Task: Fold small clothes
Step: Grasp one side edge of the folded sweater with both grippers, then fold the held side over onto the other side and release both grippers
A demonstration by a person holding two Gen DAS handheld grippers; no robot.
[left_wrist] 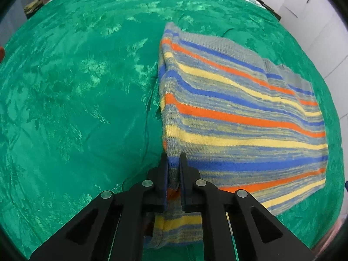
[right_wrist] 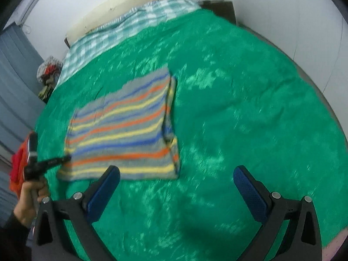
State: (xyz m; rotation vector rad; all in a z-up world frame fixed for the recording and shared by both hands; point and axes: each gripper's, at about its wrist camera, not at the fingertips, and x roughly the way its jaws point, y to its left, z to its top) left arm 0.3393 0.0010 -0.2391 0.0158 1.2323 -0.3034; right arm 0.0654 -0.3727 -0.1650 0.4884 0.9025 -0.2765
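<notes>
A striped knit garment (left_wrist: 239, 117) in grey, blue, orange and yellow lies folded flat on a green bedspread (left_wrist: 76, 97). My left gripper (left_wrist: 174, 161) is shut on the garment's near left edge, with cloth bunched between the fingers. In the right wrist view the garment (right_wrist: 124, 126) lies ahead to the left, and the left gripper (right_wrist: 65, 159) touches its left edge. My right gripper (right_wrist: 176, 171) is open and empty above the bedspread (right_wrist: 239, 108), just in front of the garment's near edge.
A checked sheet (right_wrist: 130, 24) and a cream pillow (right_wrist: 130, 2) lie at the head of the bed. A pile of clothes (right_wrist: 49, 74) sits beside the bed at the far left. White walls stand close on the right.
</notes>
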